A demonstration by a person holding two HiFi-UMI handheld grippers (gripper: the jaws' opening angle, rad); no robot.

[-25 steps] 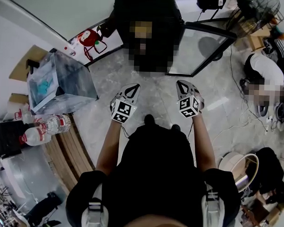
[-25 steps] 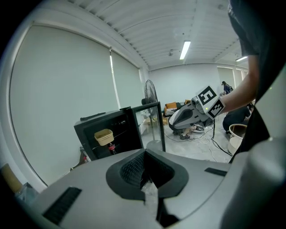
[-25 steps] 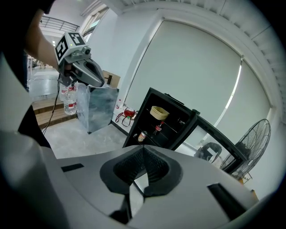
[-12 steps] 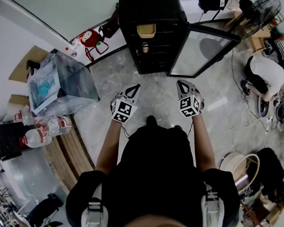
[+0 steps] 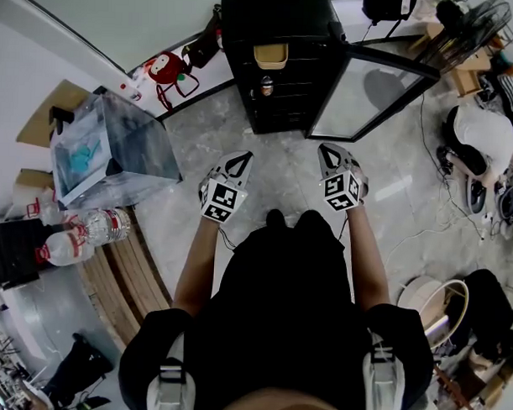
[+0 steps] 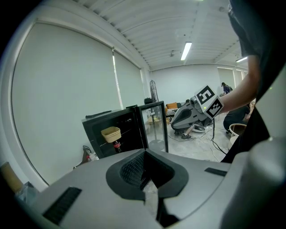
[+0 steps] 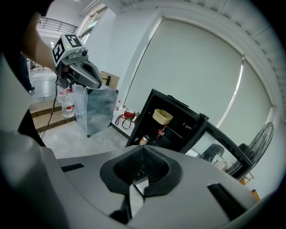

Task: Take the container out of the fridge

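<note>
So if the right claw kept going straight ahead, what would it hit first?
Probably the open black fridge, around its lower shelves; the floor between looks free, though depth is hard to judge.

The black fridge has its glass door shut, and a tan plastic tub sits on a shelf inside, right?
Not quite. The black fridge has its glass door standing open, not shut, as the head view shows. The tan plastic tub does sit on a shelf inside.
</note>
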